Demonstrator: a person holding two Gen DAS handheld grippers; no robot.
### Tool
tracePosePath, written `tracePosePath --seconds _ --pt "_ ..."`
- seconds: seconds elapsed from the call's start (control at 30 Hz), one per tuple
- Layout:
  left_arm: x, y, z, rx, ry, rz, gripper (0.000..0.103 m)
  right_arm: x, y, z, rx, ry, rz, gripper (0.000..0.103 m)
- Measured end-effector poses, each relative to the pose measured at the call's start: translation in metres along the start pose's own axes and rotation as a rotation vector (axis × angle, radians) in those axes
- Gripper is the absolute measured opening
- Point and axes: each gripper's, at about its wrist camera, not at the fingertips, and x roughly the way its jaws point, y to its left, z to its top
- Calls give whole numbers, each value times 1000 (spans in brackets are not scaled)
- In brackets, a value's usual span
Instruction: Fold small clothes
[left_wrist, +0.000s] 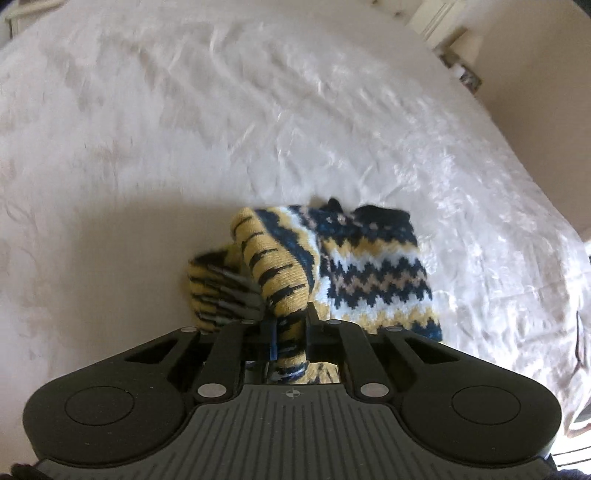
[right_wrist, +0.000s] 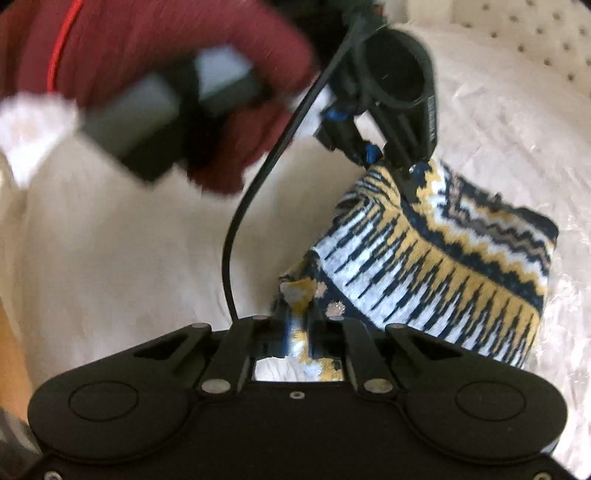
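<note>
- Cream bedspread (left_wrist: 258, 129) with a faint raised pattern fills the background; its far edge meets a pale wall.
- Lying on it is a small knitted garment (left_wrist: 373, 266), zigzag-striped in navy, yellow and white, partly bunched up.
- Left gripper (left_wrist: 290, 326) has its jaws closed tight on a yellow-and-navy fold of the knit.
- Right gripper (right_wrist: 297, 325) is likewise clamped on another edge of the garment.
- A dark red sleeve (right_wrist: 155, 48) and black cable (right_wrist: 255, 192) appear in the right wrist view.

Navy, yellow and white zigzag-striped knitted garment (left_wrist: 373, 273) on a cream bedspread (left_wrist: 184, 129).
</note>
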Motion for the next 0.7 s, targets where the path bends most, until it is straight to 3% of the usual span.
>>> tracePosePath --seconds 0.07,0.13,0.23,0.37,0.53,0.57,0.7 --pt "10 7 -3 -24 46 24 13 4 0 3 24 19 30 20" --pt "28 18 -10 -48 120 70 18 23 -4 -1 71 96 66 27" --pt "35 29 -20 -73 123 92 29 37 -12 -9 134 165 104 40" --pt "23 32 -24 -78 118 101 36 8 -38 -15 271 88 183 68" --pt "-12 18 -24 -36 12 154 36 -28 -90 -20 439 -15 159 73" --pt "-16 13 -23 -33 -13 150 36 -34 -100 -21 466 -36 142 78" --pt "-27 -1 -27 -26 -57 113 42 -45 -140 -19 554 -87 37 80"
